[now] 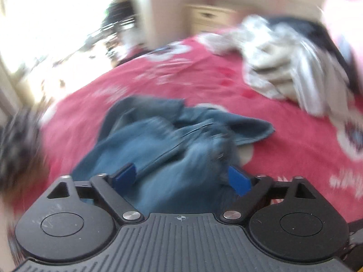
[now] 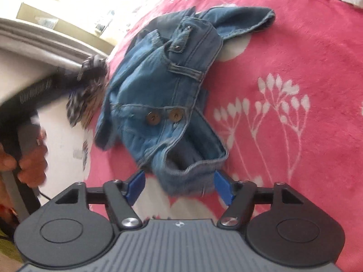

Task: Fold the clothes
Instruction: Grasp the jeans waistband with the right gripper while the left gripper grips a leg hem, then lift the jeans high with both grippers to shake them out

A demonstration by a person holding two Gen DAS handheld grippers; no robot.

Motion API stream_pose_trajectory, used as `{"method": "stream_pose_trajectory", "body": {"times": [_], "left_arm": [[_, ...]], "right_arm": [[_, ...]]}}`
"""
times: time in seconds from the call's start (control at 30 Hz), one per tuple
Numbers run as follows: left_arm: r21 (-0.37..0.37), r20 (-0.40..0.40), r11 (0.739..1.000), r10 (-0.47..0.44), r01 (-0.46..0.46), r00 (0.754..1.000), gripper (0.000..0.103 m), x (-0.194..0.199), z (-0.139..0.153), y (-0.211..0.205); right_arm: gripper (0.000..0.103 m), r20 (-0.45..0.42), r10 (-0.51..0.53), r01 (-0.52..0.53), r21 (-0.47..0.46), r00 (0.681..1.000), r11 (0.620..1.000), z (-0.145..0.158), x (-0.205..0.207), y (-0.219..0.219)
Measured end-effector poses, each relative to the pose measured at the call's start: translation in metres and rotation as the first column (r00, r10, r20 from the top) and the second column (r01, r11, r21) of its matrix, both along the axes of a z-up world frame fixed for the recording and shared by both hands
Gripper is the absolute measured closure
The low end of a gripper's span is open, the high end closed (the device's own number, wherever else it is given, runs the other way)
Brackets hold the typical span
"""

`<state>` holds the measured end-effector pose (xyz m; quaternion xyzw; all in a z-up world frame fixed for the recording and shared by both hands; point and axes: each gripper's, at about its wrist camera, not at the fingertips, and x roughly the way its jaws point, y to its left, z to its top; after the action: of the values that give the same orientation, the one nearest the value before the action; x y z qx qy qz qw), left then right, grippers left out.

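Note:
A crumpled blue denim garment [image 2: 163, 95] with two metal buttons lies on a pink flowered blanket [image 2: 295, 56]. My right gripper [image 2: 180, 184] is open, its blue fingers on either side of the garment's near hem. In the blurred left wrist view the same denim [image 1: 163, 140] lies bunched on the blanket [image 1: 113, 83]. My left gripper [image 1: 181, 178] is open with the cloth lying between its blue fingers [image 1: 124, 175]. In the right wrist view the left tool shows at the left edge, held by a hand [image 2: 31, 165].
A pile of pale grey and white clothes [image 1: 283, 68] lies at the far right of the bed, over something dark. A dark patterned cloth [image 2: 88, 90] sits at the bed's left edge. A wooden drawer unit [image 1: 208, 18] stands beyond the bed.

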<state>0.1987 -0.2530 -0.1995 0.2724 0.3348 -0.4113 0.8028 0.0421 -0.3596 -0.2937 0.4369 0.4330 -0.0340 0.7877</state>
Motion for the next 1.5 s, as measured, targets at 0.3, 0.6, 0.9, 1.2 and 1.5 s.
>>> {"method": "stream_pose_trajectory", "body": {"times": [0.3, 0.6, 0.9, 1.2, 1.5], "left_arm": [[0.273, 0.081, 0.929, -0.279, 0.248, 0.957, 0.004, -0.014, -0.069, -0.125], [0.468, -0.002, 0.861, -0.225, 0.200, 0.974, 0.034, 0.027, -0.122, -0.156], [0.237, -0.080, 0.971, 0.035, -0.015, 0.996, 0.081, 0.076, -0.080, -0.121], [-0.175, -0.101, 0.948, 0.251, -0.265, 0.963, 0.084, 0.098, 0.030, -0.015], [-0.563, -0.078, 0.725, 0.429, -0.395, 0.900, 0.084, 0.066, 0.161, 0.087]], "right_arm": [[0.021, -0.024, 0.063, -0.064, -0.051, 0.998, 0.997, -0.033, 0.016, 0.018], [0.021, -0.028, 0.053, -0.052, 0.038, 0.998, 0.998, -0.045, 0.014, 0.004], [0.062, -0.020, -0.015, 0.015, 0.012, 1.000, 1.000, -0.047, 0.015, -0.004], [0.083, 0.095, 0.002, 0.026, -0.285, 0.995, 0.958, 0.025, 0.018, 0.001], [0.087, 0.302, 0.096, 0.155, -0.706, 0.949, 0.691, 0.166, 0.021, 0.009]]}}
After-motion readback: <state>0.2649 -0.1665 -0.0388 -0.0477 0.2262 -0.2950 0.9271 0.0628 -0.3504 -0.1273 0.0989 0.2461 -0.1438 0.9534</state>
